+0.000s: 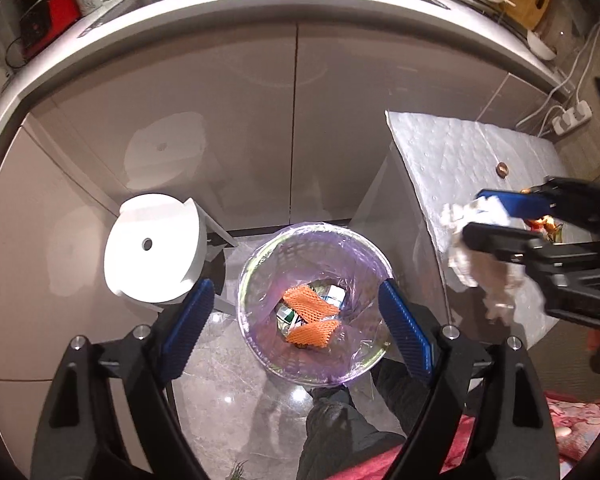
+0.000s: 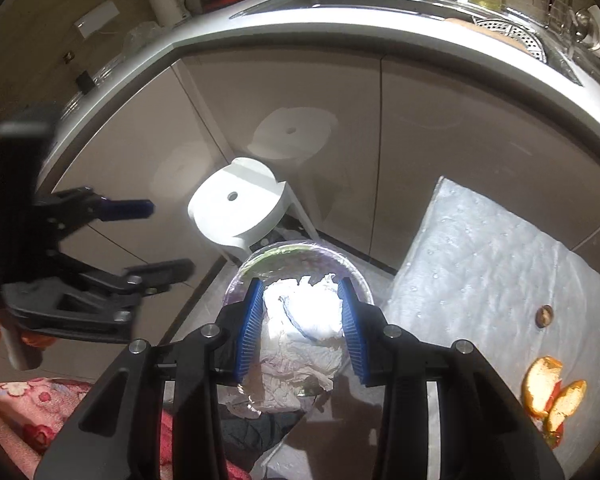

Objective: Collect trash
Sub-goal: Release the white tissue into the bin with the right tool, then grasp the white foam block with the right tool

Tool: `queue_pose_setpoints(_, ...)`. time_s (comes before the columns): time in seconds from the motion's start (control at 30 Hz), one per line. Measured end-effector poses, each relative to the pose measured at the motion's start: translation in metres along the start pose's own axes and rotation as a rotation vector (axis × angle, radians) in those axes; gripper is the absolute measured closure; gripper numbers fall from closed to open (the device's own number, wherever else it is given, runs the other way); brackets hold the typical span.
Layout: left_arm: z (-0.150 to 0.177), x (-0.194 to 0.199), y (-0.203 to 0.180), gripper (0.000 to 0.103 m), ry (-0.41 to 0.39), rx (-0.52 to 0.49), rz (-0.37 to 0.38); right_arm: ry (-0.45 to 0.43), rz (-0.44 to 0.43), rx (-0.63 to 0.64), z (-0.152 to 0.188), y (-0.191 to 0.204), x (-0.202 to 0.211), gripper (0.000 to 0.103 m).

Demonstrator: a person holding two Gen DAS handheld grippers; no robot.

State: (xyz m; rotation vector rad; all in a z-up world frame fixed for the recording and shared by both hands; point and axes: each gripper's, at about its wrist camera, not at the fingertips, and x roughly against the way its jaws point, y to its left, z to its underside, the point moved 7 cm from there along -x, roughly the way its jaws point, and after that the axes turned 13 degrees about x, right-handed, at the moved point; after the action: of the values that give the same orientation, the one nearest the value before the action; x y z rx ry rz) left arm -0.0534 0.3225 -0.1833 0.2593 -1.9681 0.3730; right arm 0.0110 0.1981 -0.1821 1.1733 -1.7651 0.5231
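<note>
A round trash bin (image 1: 256,280) lined with a purple plastic bag stands on the floor; orange foam nets (image 1: 309,303) and small cartons lie inside. My left gripper (image 1: 296,328) is open and empty, its blue pads on either side of the bin's mouth, above it. My right gripper (image 2: 302,320) is shut on a crumpled white paper wad (image 2: 300,320) and holds it above the bin (image 2: 236,280). In the left wrist view the right gripper (image 1: 474,216) and the wad (image 1: 480,276) are to the right of the bin, over the table edge.
A white round stool (image 1: 152,248) stands left of the bin. A table with a white padded cover (image 2: 500,264) is to the right, with orange peels (image 2: 552,392) and a small brown nut-like piece (image 2: 544,316) on it. Cabinet doors and a counter are behind.
</note>
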Motion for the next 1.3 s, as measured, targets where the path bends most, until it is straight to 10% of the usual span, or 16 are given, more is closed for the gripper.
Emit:
queue_pose_setpoints(0.33, 0.012, 0.05, 0.045, 0.016, -0.043, 0.124, -0.084, 0.129, -0.108, 0.084, 0.004, 0.034, -0.107, 0.063)
queue_pose_setpoints(0.63, 0.016, 0.057, 0.063, 0.016, -0.032, 0.175, -0.136, 0.179, -0.11, 0.093, 0.006, 0.039, -0.139, 0.01)
queue_pose_setpoints(1.0, 0.003, 0.062, 0.044, 0.016, -0.053, 0.137, -0.104, 0.07, -0.06, 0.08, -0.009, 0.02, -0.092, 0.006)
queue_pose_setpoints(1.3, -0.021, 0.061, -0.028, 0.01, -0.07, -0.003, 0.019, -0.086, 0.201, -0.113, 0.031, -0.072, 0.038, 0.002)
